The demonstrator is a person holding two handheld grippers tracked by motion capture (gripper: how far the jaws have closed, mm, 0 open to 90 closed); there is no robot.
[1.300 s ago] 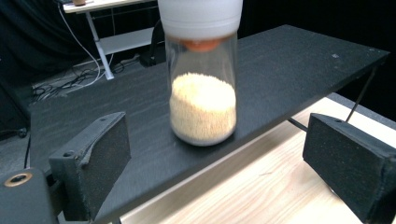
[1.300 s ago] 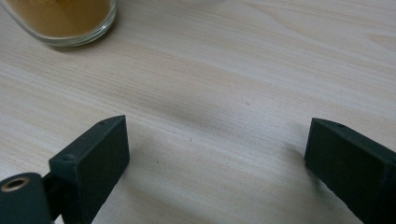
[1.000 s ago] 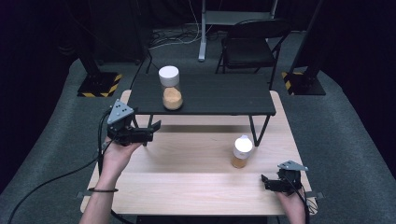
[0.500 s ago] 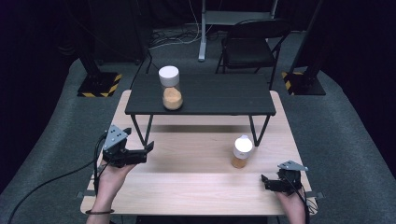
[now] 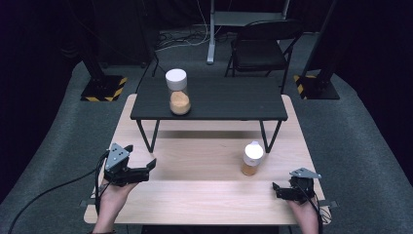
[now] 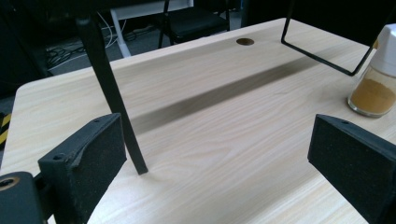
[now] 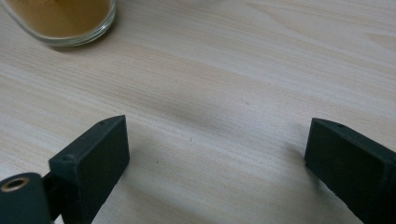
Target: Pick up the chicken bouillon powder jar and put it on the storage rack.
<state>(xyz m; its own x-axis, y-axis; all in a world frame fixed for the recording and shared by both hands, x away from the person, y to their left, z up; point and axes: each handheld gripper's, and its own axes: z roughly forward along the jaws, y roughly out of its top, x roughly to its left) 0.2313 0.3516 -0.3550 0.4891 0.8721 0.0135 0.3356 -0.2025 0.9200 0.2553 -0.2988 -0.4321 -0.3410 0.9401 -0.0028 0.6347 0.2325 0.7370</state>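
Note:
Two glass jars of orange-brown powder have white lids. One jar (image 5: 178, 92) stands on the low black shelf (image 5: 229, 100). The other jar (image 5: 253, 158) stands on the wooden table (image 5: 195, 195), right of centre. My left gripper (image 5: 142, 158) hovers over the table's front left, jaws wide open and pointing right, nothing between them. In the left gripper view (image 6: 217, 144) that table jar (image 6: 376, 79) sits far right, beyond the jaws. My right gripper (image 5: 281, 185) rests at the front right, open and empty. In the right gripper view (image 7: 215, 140) the jar's base (image 7: 60, 18) lies ahead to the left.
The black shelf stands on thin metal legs; one leg (image 6: 112, 93) rises just ahead of my left jaw. A round hole (image 6: 245, 41) marks the tabletop's far side. A folding chair (image 5: 260, 46) and stand bases with yellow-black stripes (image 5: 104, 87) sit on the floor behind.
My left gripper has drawn back from beside the shelf's front-left leg toward the table's near edge. The right gripper and both jars have stayed put.

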